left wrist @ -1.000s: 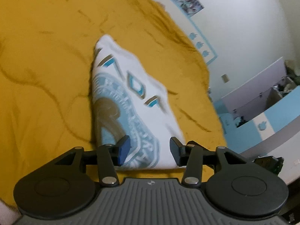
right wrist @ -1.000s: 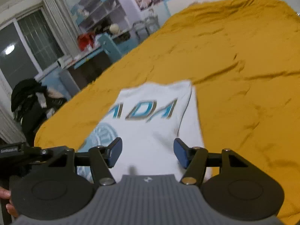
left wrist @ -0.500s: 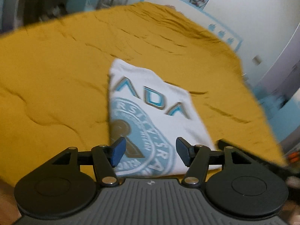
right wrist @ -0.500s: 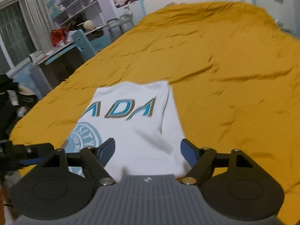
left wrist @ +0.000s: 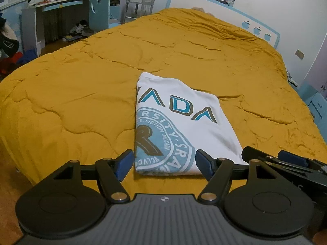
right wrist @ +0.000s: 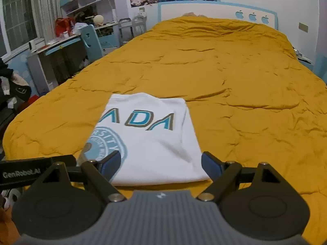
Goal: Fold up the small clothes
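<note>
A white T-shirt with blue and brown lettering and a round blue emblem lies folded into a neat rectangle on the mustard-yellow bedspread. My left gripper hovers above the shirt's near edge, its jaws opening, nothing pinched between the blue pads. In the right wrist view the same T-shirt lies flat on the bedspread. My right gripper hangs over the shirt's near edge, jaws opening wide and holding nothing. The right gripper's fingers show at the lower right of the left wrist view.
A desk with clutter and a light-blue chair stand left of the bed. The white and blue headboard with apple shapes lines the far wall. Dark clothes pile at the left. Wooden floor shows near the bed's corner.
Both grippers have lifted and drawn back from the shirt while their jaws widened. The left view swung from the bed's right side toward the headboard. The shirt stays flat.
</note>
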Action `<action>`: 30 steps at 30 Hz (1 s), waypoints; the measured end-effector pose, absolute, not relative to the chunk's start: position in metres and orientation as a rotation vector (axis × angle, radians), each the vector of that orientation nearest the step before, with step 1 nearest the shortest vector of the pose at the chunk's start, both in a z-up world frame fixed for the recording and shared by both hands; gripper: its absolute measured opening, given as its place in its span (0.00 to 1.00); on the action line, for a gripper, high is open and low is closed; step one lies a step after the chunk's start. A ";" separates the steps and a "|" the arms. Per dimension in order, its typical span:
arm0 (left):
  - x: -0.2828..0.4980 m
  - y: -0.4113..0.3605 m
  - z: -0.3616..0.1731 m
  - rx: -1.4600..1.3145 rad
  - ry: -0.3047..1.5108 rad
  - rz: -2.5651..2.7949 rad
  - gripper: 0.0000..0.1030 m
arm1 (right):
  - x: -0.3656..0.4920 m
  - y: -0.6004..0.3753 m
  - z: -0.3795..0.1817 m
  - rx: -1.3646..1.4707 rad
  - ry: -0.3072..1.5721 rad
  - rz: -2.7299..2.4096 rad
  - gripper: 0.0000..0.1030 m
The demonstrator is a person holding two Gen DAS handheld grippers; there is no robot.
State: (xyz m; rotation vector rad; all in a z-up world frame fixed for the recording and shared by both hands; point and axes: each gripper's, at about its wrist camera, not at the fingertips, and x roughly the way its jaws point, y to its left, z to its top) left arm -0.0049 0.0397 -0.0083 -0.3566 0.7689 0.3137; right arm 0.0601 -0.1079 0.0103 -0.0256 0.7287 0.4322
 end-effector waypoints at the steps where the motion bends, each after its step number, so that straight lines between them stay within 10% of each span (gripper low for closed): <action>1: -0.006 0.038 -0.008 -0.352 0.771 0.314 0.79 | 0.058 -0.108 0.011 -0.028 0.728 0.429 0.79; 30: -0.010 0.026 -0.010 -0.333 0.792 0.325 0.79 | 0.049 -0.108 0.006 -0.067 0.753 0.370 0.79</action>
